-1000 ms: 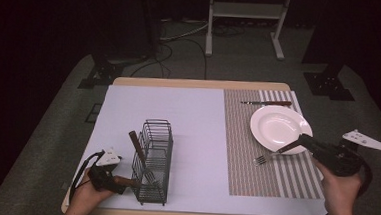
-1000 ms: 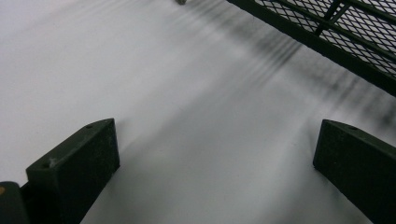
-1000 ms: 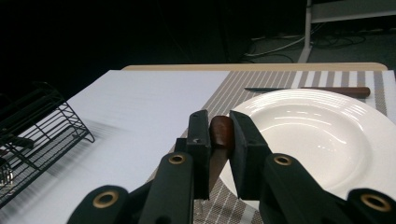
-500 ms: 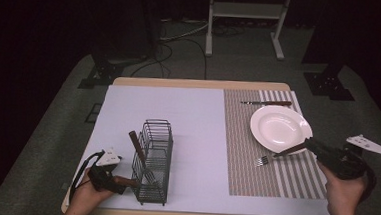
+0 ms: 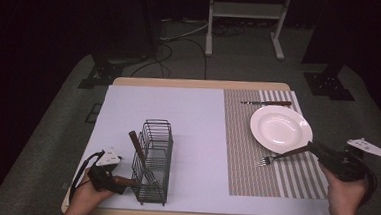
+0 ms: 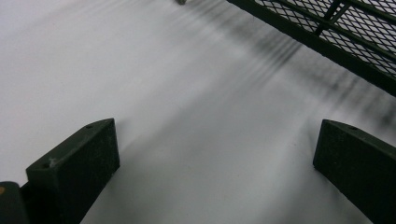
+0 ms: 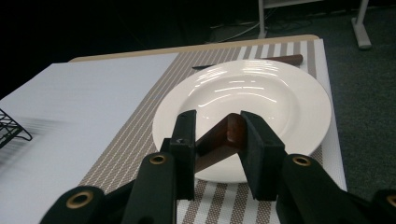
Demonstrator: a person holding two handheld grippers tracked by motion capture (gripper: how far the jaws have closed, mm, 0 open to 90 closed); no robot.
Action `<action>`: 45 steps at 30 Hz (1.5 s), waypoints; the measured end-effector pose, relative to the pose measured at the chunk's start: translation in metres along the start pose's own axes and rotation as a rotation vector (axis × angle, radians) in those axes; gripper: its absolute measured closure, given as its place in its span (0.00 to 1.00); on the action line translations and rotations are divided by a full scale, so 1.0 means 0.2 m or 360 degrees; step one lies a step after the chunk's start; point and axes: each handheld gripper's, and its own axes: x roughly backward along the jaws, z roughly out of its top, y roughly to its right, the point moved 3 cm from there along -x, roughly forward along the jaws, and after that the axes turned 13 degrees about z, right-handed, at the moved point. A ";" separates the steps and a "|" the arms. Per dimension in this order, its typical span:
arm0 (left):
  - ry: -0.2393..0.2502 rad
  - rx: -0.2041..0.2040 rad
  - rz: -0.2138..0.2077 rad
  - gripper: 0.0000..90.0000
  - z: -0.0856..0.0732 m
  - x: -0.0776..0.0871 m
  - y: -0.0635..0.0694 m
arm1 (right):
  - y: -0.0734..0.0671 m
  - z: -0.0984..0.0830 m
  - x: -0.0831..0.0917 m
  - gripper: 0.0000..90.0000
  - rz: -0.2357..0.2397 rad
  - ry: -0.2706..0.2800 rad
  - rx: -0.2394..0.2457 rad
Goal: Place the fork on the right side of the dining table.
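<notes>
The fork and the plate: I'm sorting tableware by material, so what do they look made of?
Fork: dark reddish-brown handle with a smooth sheen, probably wood, perhaps wood-look plastic; pale tines, likely metal, too small to be sure. Its handle end lies between the right gripper jaws. Plate: glossy white with sharp light reflections, likely glazed ceramic, possibly melamine.

Dark room, grey carpet floor (image 5: 51, 144), white metal stand (image 5: 244, 20) behind.
</notes>
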 end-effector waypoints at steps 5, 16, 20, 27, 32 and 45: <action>0.0000 0.0003 -0.0002 0.00 0.00 0.00 0.00 | 0.02 -0.02 0.01 0.72 -0.0019 -0.0021 -0.0016; 0.0000 0.0001 -0.0001 0.00 0.00 0.00 0.00 | 0.08 -0.07 -0.02 0.65 -0.0090 -0.0088 -0.0051; 0.0001 0.0001 0.0000 0.00 0.00 0.00 0.00 | 0.10 -0.08 -0.02 0.63 -0.0106 -0.0099 -0.0079; 0.0000 0.0001 0.0000 0.00 0.00 0.00 0.00 | 0.12 -0.10 -0.03 0.60 -0.0131 -0.0129 -0.0117; 0.0000 0.0001 0.0000 0.00 0.00 0.00 0.00 | 0.13 -0.12 -0.05 0.56 -0.0179 -0.0175 -0.0113; -0.0001 0.0001 0.0000 0.00 0.00 0.00 0.00 | 0.16 -0.15 -0.09 0.46 -0.0217 -0.0269 -0.0136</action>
